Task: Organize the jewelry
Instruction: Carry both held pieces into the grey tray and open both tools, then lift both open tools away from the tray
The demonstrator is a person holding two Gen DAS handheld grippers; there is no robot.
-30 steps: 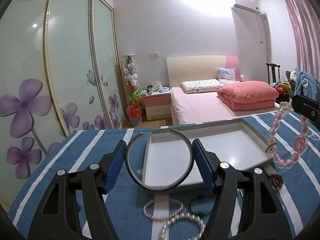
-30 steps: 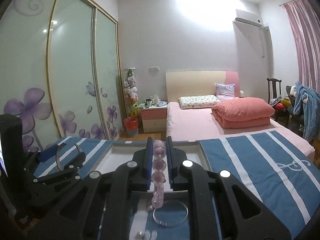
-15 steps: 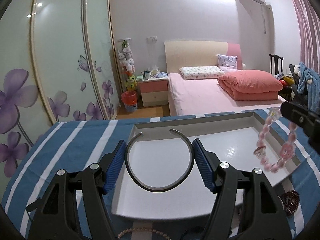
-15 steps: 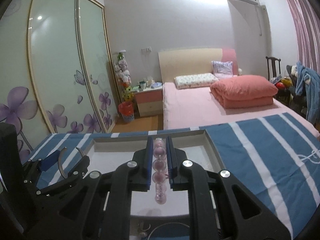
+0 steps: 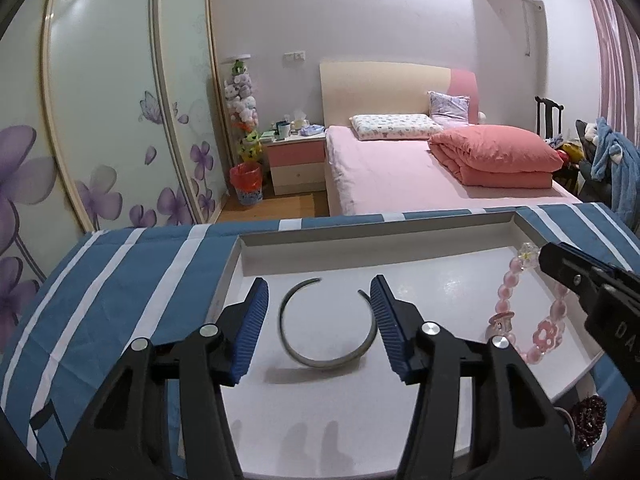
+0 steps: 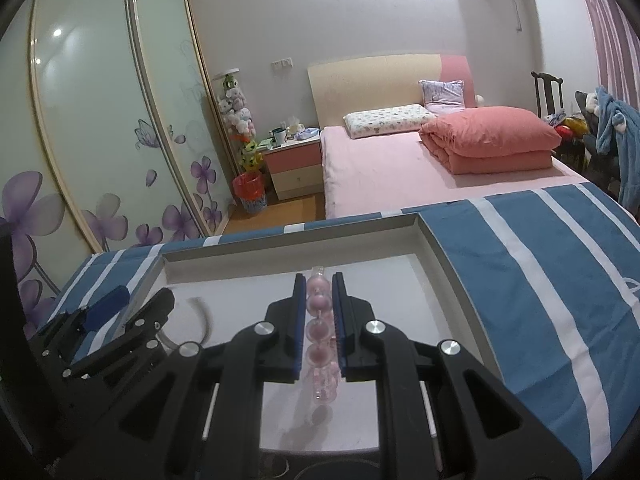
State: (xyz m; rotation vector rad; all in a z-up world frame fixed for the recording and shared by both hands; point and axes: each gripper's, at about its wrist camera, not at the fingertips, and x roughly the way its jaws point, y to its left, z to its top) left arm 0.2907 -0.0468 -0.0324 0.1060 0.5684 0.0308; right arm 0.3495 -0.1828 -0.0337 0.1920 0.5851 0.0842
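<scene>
The left gripper [image 5: 318, 320] jaws, just narrowing, stand apart around a loose bangle [image 5: 328, 328] in the white tray [image 5: 400, 236]; the right gripper [image 6: 318, 320] jaws clamp a pink bead bracelet [image 6: 319, 328].

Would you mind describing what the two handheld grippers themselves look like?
Both the left gripper and the right gripper are matte black plastic frames with triangular cut-outs and round silver screw heads. Their fingers carry ribbed blue pads. The right gripper's body shows pale letters, partly cut off. No cables or sleeves show.

Our left gripper [image 5: 318, 322] low in the centre of its frame, jaws apart and just closing in, touching nothing, our right gripper [image 6: 317, 312] low centre too, jaws clamped tight.
</scene>
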